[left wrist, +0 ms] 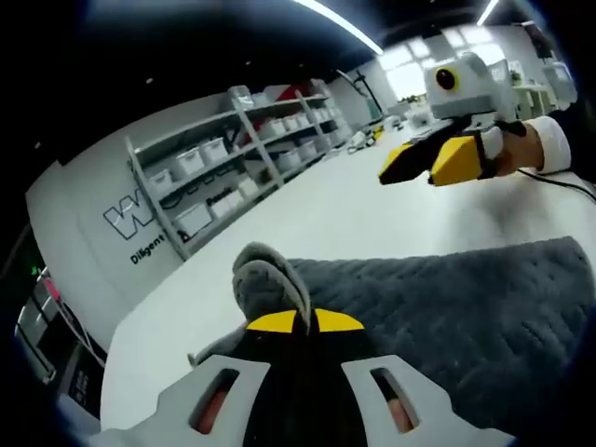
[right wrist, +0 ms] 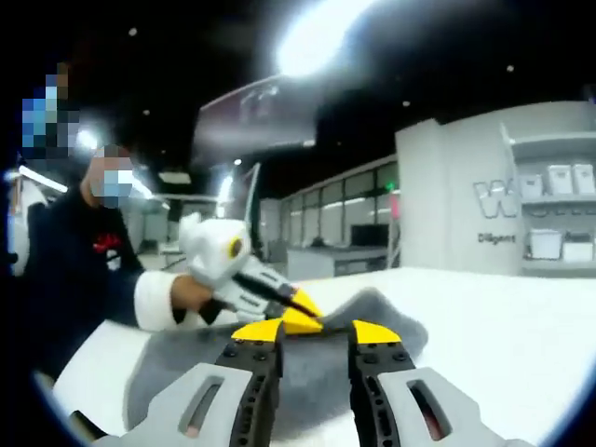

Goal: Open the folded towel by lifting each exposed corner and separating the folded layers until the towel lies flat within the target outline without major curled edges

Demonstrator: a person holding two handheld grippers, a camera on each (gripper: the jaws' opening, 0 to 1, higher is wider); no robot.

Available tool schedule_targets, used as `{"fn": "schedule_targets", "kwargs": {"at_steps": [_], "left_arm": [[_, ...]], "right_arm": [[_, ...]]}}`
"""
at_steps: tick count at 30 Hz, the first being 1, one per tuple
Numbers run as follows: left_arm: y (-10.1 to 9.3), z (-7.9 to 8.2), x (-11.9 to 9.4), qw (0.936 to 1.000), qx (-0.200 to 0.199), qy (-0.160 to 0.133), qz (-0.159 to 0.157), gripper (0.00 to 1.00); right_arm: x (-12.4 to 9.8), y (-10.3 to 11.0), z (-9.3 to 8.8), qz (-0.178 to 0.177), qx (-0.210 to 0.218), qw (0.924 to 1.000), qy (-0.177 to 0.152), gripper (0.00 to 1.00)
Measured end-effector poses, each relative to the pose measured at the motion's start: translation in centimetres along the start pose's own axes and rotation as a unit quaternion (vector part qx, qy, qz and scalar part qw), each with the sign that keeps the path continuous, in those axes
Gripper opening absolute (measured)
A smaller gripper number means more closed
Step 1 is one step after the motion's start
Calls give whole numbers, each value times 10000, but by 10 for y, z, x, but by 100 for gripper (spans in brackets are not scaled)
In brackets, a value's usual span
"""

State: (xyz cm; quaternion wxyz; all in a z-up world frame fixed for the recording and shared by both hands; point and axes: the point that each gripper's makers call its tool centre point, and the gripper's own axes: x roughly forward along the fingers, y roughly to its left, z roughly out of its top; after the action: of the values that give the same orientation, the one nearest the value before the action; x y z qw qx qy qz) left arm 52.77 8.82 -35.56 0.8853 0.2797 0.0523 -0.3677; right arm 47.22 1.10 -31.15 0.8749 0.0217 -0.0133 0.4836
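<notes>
Leftmost in the left gripper view, shelving with white bins stands against a wall. Nearer, the left gripper has its yellow tips pressed together, pinching a raised corner of the grey quilted towel, which spreads rightward across the white surface. Farther right, the right gripper hovers above the surface, apart from the towel; in the right gripper view its tips stand spread, holding nothing.

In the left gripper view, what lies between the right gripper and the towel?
Nothing: a bare stretch of white table separates the right gripper, held up and away, from the grey towel, whose corner the left gripper pinches.
</notes>
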Motion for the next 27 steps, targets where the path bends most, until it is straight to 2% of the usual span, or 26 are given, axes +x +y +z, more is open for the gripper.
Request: {"fn": "schedule_targets", "kwargs": {"at_steps": [2, 4, 5, 10, 16, 21, 27], "left_arm": [[-1, 1, 1, 10000, 0, -13, -8, 5], [0, 2, 2, 10000, -62, -53, 31, 5], [1, 3, 2, 9999, -135, -76, 46, 5], [-1, 5, 3, 9997, -229, -113, 61, 5], [-7, 8, 4, 9999, -59, -113, 86, 5], [-13, 10, 5, 9999, 54, -105, 46, 5], [-22, 12, 6, 9998, 174, -92, 23, 5]], "right_arm": [[3, -11, 3, -195, 188, 9996, -35, 22], [7, -24, 6, -481, 207, 9986, -55, 20], [9, -26, 6, -516, 227, 9984, -56, 19], [25, -30, 2, -584, 562, 9967, -3, 18], [46, -32, -13, -708, 992, 9924, 170, 19], [54, -38, -17, -835, 1368, 9871, 27, 19], [59, -34, -21, -859, 1533, 9844, -6, 19]]}}
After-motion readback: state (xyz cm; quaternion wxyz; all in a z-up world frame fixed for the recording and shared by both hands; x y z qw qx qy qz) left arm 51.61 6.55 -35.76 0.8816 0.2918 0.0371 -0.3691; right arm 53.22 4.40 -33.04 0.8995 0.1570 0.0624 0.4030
